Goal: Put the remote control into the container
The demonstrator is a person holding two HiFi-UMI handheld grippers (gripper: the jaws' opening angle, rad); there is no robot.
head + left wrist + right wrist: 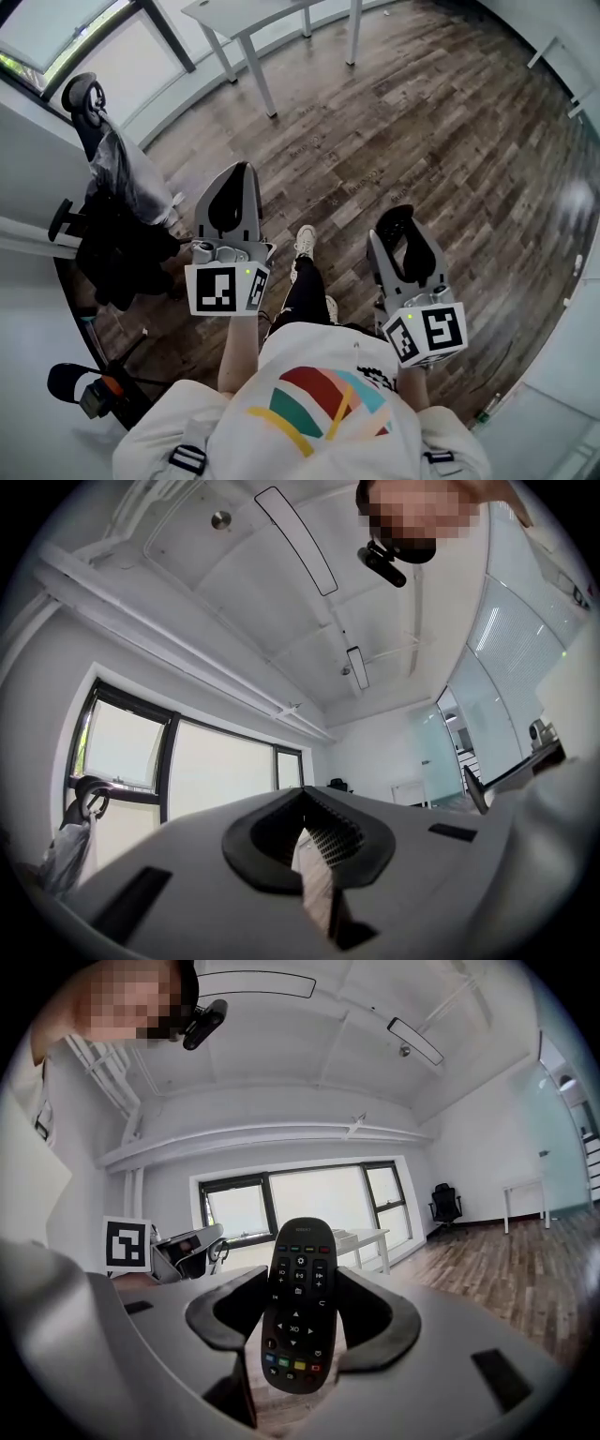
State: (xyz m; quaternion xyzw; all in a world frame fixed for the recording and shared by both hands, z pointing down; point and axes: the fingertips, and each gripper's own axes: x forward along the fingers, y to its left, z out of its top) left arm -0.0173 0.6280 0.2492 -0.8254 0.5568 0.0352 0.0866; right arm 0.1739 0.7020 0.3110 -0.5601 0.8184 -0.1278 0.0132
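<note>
Dark wood-plank floor (422, 122) bearing a white table (253, 14) and a black chair (112, 253).

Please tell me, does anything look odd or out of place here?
The remote control is clamped in the right gripper, buttons toward its camera, yet no container shows in any view; the person stands on a wooden floor. Nothing looks spilled or damaged.

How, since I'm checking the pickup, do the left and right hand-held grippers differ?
The right hand-held gripper clamps a remote; the left hand-held gripper is empty. Right jaws stand apart on it; left jaws are together. Both are held over the wood floor.
</note>
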